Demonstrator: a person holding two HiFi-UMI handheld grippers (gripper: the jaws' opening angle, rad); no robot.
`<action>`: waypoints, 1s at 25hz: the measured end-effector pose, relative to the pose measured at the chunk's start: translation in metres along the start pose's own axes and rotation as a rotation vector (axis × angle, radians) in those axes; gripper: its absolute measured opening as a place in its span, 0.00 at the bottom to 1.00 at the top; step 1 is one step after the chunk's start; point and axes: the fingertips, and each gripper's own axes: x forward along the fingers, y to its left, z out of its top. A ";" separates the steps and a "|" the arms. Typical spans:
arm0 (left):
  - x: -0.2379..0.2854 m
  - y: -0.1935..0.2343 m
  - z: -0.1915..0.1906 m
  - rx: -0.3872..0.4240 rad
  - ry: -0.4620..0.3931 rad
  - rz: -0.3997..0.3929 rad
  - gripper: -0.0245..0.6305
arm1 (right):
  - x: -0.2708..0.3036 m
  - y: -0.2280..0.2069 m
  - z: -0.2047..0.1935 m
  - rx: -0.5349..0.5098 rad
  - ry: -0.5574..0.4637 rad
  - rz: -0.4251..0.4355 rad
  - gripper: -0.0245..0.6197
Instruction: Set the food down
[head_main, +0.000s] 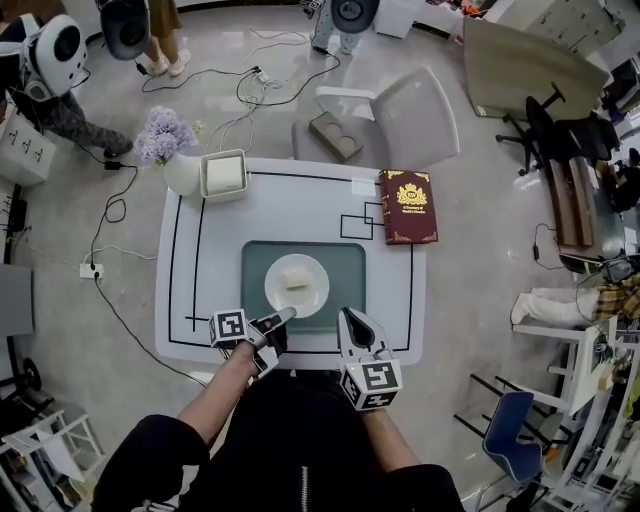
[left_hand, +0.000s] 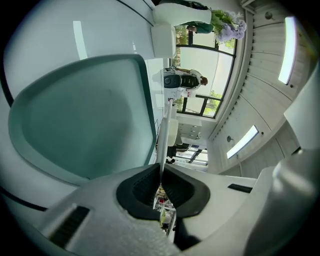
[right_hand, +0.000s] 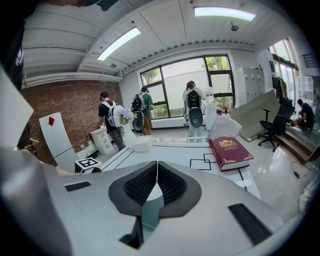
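The left claw (head_main: 283, 317) is clenched on the near rim of a white plate (head_main: 275, 272). In the left gripper view its dark pads pinch a thin white edge that runs straight out ahead of them, which I take to be that rim seen side-on. The plate carries the food (head_main: 296, 287), a pale block lying just past the claw tips, about in the middle of the dish.

Under the plate, and spreading out on all sides of the claw's tip, is a teal placemat (head_main: 345, 260) on the white counter (head_main: 290, 205). The plate sits squarely over the mat's centre, so the food looks to be where it belongs. From where I stand I cannot tell whether the base is fully down on the mat or a touch above it.

The right claw (head_main: 352, 318) is just to the side of the left one, over the mat's near edge and apart from the plate. Its jaws are pressed together with nothing between them, so it takes no part in the carrying. Well beyond both claws, at the far right corner of the counter, lies a red book (head_main: 408, 206), clear of the work.

By my reckoning the job is nearly finished: the food is brought to its place. What is left is to let the plate settle, loosen the left claw's hold on the rim, and draw it back without dragging the dish.
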 end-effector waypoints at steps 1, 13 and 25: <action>0.003 0.003 0.002 -0.004 0.000 0.006 0.06 | -0.001 -0.002 -0.001 0.004 0.003 -0.002 0.05; 0.030 0.036 0.013 -0.052 -0.004 0.088 0.06 | -0.010 -0.034 -0.011 0.052 0.009 -0.045 0.05; 0.043 0.050 0.012 -0.157 -0.014 0.095 0.06 | -0.010 -0.045 -0.018 0.085 0.020 -0.059 0.05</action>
